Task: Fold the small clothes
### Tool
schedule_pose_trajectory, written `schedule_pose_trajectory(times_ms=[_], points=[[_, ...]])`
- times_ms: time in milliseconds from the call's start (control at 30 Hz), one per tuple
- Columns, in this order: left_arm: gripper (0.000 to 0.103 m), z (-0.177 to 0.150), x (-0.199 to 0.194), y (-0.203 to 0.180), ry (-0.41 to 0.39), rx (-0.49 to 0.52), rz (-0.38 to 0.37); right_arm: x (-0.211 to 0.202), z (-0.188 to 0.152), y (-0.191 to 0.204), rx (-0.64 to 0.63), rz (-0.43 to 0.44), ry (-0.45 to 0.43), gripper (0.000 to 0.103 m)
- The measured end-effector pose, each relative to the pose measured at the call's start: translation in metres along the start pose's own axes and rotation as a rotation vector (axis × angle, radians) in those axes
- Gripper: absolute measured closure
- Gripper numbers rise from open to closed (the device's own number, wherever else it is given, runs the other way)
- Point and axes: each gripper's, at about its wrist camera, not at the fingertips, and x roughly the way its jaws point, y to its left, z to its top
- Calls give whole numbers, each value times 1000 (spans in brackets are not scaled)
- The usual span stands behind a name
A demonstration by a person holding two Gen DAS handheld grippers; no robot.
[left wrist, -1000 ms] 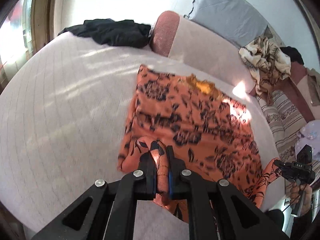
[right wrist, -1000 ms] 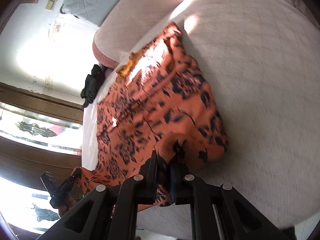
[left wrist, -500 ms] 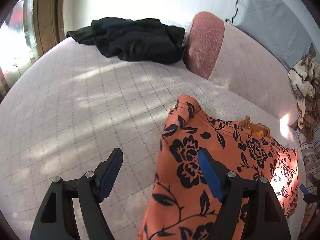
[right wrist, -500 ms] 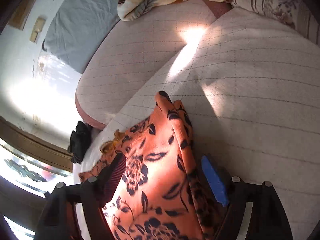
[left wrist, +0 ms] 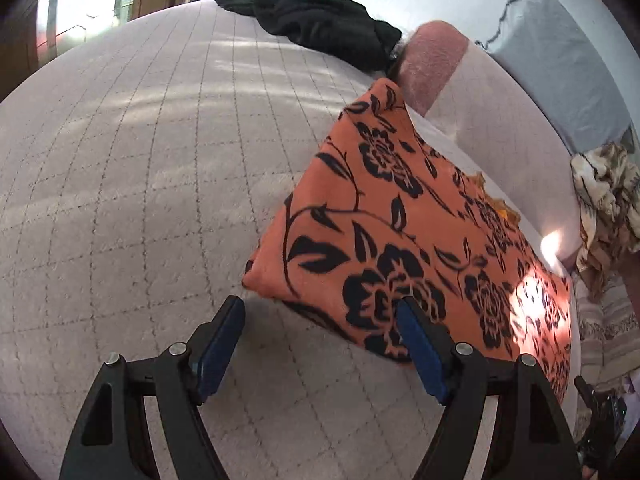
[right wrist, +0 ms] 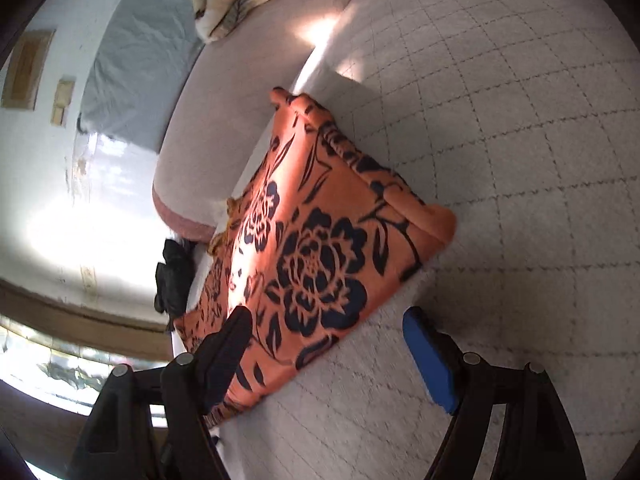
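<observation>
An orange garment with a black flower print [left wrist: 404,240] lies folded over on the quilted pale bed cover [left wrist: 140,200]. It also shows in the right wrist view [right wrist: 316,256]. My left gripper [left wrist: 320,344] is open and empty, just in front of the garment's near left corner. My right gripper [right wrist: 332,344] is open and empty, just in front of the garment's near right corner. The jaws of both stand wide apart, blue pads showing.
A black garment [left wrist: 320,24] lies at the far end of the bed beside a pink bolster [left wrist: 432,64]. A grey pillow [left wrist: 560,64] and a beige patterned blanket [left wrist: 604,196] lie at the back right. A window is at the left.
Both grippers were shut on the garment's corners a second ago. They carried the corners forward over the garment, opened and let go, and have now drawn back a little.
</observation>
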Motion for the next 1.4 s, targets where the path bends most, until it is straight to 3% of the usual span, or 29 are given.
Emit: schedule_pose_trajectory(times_ms=[67, 100, 133, 167, 200, 267, 367, 500, 600, 700, 733, 800, 833, 867, 900, 967, 1067, 1167, 1267, 1400], points=[[28, 8, 8, -5, -14, -36, 22, 11, 9, 4, 40, -12, -38, 24], [40, 14, 12, -7, -14, -44, 23, 15, 13, 6, 56, -22, -63, 26], [77, 20, 17, -10, 2, -28, 43, 20, 18, 9, 65, -24, -74, 33], [83, 26, 21, -12, 26, -25, 36, 28, 22, 11, 61, -38, -64, 62], [85, 32, 20, -13, 32, -32, 29, 36, 27, 10, 76, -63, -47, 81], [87, 41, 7, -21, 14, -3, 15, 44, 33, 12, 99, -62, -20, 84], [90, 48, -39, -35, -77, 56, -25, 17, 35, 41, -14, -42, -45, 86], [91, 33, -99, -40, -151, 80, -69, -35, 29, 78, -118, -22, -97, 91], [91, 0, -131, -20, -135, 57, -88, -73, 11, 78, -149, -13, -90, 91], [86, -50, -127, 12, -94, 69, -13, -102, -23, 47, -177, -56, -40, 86], [78, -64, -113, 25, -43, 64, 26, -103, -35, 26, -157, -75, 3, 86], [73, -77, -87, 59, 83, -13, 96, -101, -49, -22, -105, -184, 65, 75], [72, -77, -84, 71, 98, -51, 60, -104, -54, -44, -60, -226, 82, 74], [67, -73, -90, 76, 86, -60, 41, -113, -57, -61, -8, -153, 76, 77], [64, -67, -99, 76, 57, -43, 72, -124, -57, -69, 24, -135, 68, 75], [60, -56, -121, 70, -56, -2, 113, -151, -54, -64, -8, -185, -4, 73], [51, -41, -138, 52, -127, 56, 78, -181, -42, -41, -79, -144, -78, 73], [47, -40, -135, 21, -115, 157, -5, -169, -27, 2, -217, -60, -30, 73], [42, -47, -118, -10, -84, 267, -71, -121, -14, 36, -286, 31, 141, 73], [41, -49, -75, -27, -14, 316, -70, -39, 15, 45, -251, 26, 285, 73]])
